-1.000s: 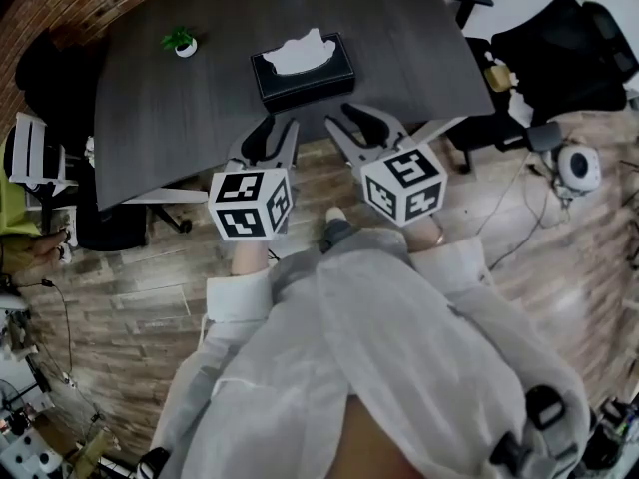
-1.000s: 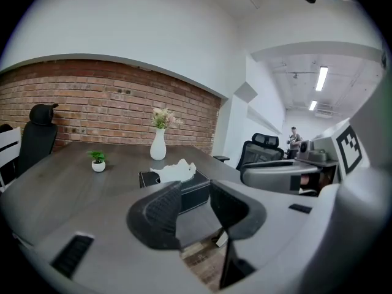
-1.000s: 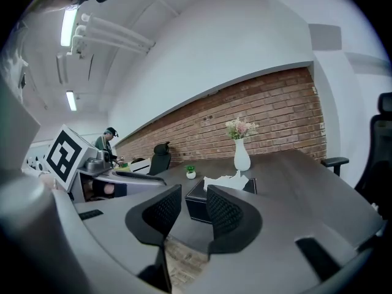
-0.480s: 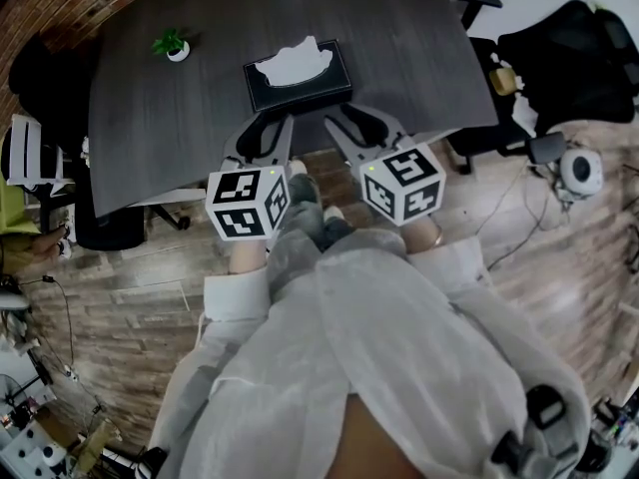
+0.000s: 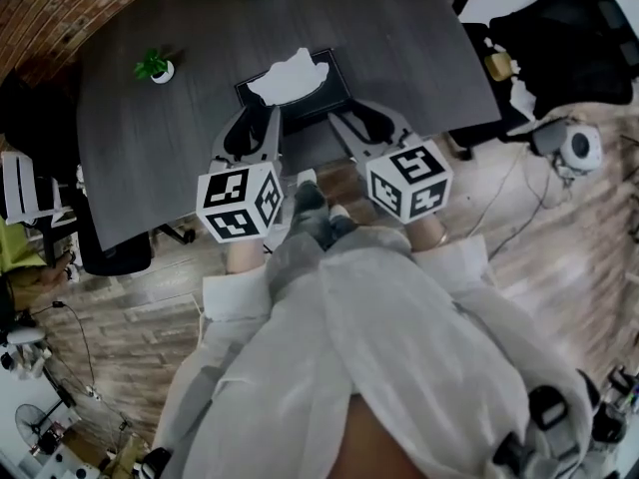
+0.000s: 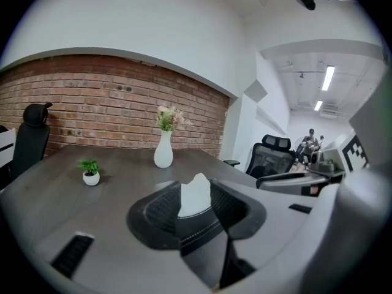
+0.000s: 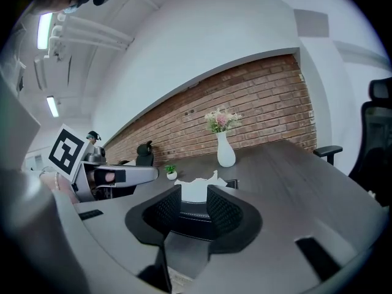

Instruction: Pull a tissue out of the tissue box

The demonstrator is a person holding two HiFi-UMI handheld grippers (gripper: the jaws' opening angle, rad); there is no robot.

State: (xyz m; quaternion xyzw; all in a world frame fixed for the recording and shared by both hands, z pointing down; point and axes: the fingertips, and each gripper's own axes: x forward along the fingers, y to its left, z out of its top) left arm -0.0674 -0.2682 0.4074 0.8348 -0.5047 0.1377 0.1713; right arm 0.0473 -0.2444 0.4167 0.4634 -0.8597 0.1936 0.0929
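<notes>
Both grippers have moved forward in the last second. The left gripper (image 5: pixel 252 131) and right gripper (image 5: pixel 369 126) now reach over the near edge of the table (image 5: pixel 140 158), where before they hung short of it. The box (image 5: pixel 296 90) sits just ahead of both sets of jaws, roughly between the two grippers. The tissue (image 5: pixel 286 72) stands up white from the box's top slot, untouched.

The left jaws are spread and empty; in the left gripper view the tissue shows in the gap, just beyond the tips. The right jaws are also spread and empty, with box and tissue framed straight ahead of them.

I judge the approach nearly done. Either gripper needs only a short reach forward to pinch the tissue, and the other could steady the box.
</notes>
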